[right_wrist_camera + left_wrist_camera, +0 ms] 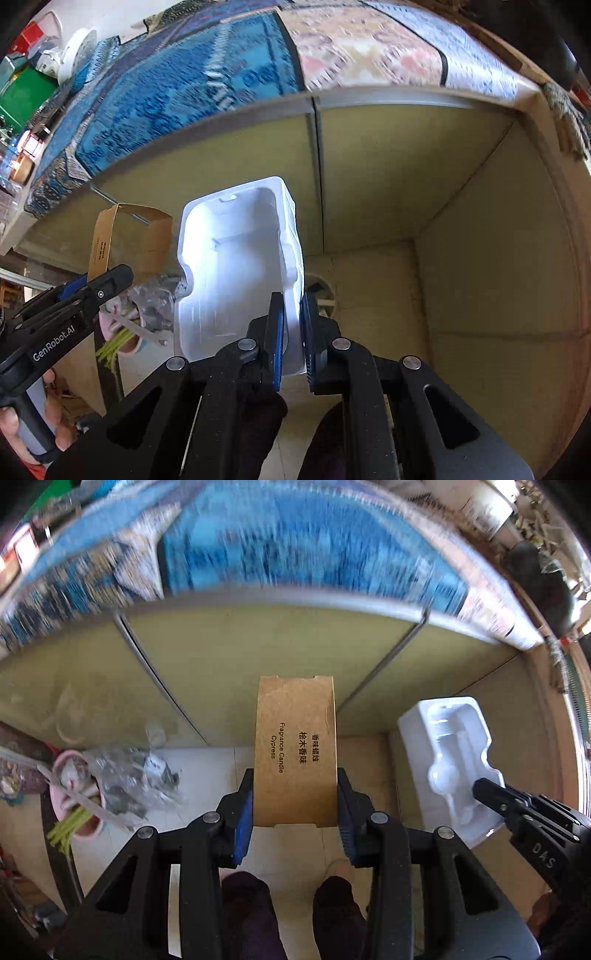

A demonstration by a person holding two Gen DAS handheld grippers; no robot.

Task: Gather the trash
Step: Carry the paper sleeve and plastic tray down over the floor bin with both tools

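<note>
Pale tiled floor (207,764) below olive cabinet doors (229,657) | left gripper (295,805) clamping brown cardboard candle box (295,753) | right gripper (293,332) pinching white moulded plastic tray (236,266) by its wall | both hanging right of pink trash bin (79,801) | risk: releasing now, they are missing the bin.

A pink bin (79,794) stands on the pale tiled floor (295,853).
</note>
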